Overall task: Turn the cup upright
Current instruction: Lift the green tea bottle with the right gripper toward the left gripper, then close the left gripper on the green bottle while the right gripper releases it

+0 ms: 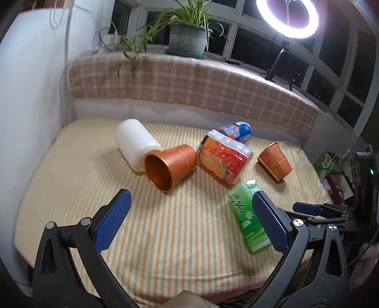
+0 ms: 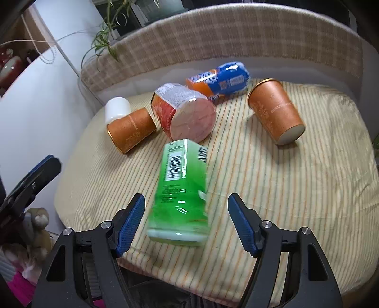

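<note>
Two orange paper cups lie on their sides on the striped cloth. The left cup (image 1: 171,165) (image 2: 131,129) has its mouth toward me in the left wrist view, against a white cup (image 1: 135,144) (image 2: 117,109). The right cup (image 1: 274,161) (image 2: 276,113) lies apart at the far right, base toward the right wrist camera. My left gripper (image 1: 191,220) is open, hanging short of the left cup with nothing between its fingers. My right gripper (image 2: 187,220) is open, its fingers on either side of the near end of a green bottle (image 2: 181,194) (image 1: 248,218).
An orange-red snack tub (image 1: 223,157) (image 2: 187,113) and a blue-orange package (image 1: 238,130) (image 2: 219,80) lie between the cups. A plaid-covered ledge (image 1: 189,83) with a potted plant (image 1: 187,39) and a ring light (image 1: 287,16) stand behind. A white wall (image 1: 30,94) bounds the left.
</note>
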The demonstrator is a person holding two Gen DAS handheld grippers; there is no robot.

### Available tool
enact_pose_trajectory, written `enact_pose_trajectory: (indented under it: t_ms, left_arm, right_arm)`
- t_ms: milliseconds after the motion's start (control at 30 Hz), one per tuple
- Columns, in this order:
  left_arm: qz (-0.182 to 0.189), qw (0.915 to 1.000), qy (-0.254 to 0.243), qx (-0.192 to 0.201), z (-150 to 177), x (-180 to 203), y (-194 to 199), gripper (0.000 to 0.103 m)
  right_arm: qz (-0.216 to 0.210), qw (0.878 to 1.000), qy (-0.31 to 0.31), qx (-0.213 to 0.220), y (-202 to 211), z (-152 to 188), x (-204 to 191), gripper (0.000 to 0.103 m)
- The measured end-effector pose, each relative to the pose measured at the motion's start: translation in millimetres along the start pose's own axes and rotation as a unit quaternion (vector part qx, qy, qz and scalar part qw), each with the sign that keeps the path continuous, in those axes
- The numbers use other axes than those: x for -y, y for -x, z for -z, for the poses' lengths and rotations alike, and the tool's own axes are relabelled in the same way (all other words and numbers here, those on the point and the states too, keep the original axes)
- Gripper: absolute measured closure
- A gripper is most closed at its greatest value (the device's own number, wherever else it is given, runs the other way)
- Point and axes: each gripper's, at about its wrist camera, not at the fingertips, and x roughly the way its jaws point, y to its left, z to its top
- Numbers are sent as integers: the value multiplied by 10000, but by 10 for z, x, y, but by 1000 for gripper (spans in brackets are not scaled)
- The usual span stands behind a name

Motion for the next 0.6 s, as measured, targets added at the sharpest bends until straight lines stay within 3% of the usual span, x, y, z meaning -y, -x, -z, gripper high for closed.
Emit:
enact_pose_trajectory:
  t_ms: [233,467,600]
  left_arm:
    - [586,9952,506,-596,-27,98,-245,0]
    - [1080,9797,1094,-1287,-9,266,-650,0]
    - [1226,9682,1409,-1662,57,299,-909,0]
  right_arm:
    - [423,9980,225,413,293,192,28,31]
    - [1146,9896,443,748,542,384,59,31]
    - [1675,9780,634,1072,656,455,41,31]
